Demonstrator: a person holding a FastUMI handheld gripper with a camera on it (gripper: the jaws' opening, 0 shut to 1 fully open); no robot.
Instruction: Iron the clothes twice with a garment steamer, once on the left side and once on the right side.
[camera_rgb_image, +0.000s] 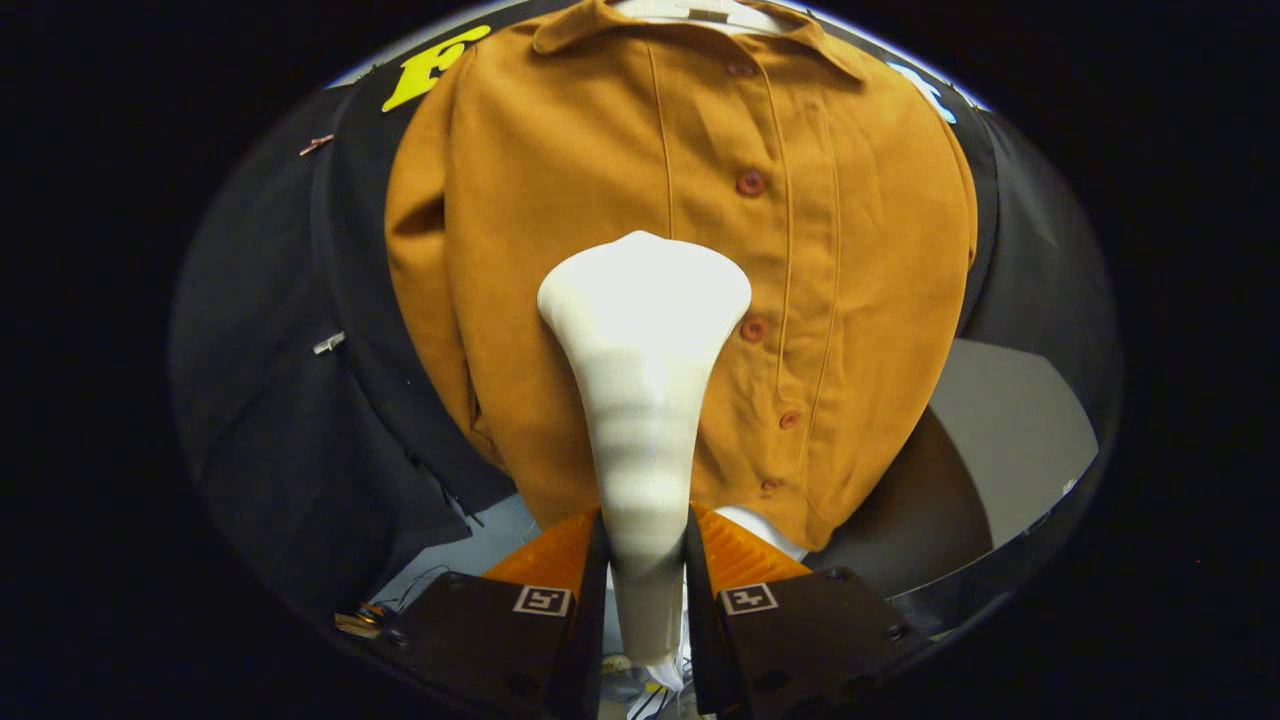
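Gripper view: my gripper (645, 560) is closed around the narrow white handle of the steamer (645, 400), both fingers pressing its sides. The steamer's wide head fans out beyond the fingers, against or just in front of an orange-brown shirt (560, 250) hanging on a hanger, close to the row of buttons (751, 183) down the shirt's middle. I cannot tell whether the head is touching the cloth. My worries: the smooth, tapering handle could slip or twist between the fingers; the head could snag on a button; pushing too hard could swing the hanging shirt away, leaving one side unsteamed.
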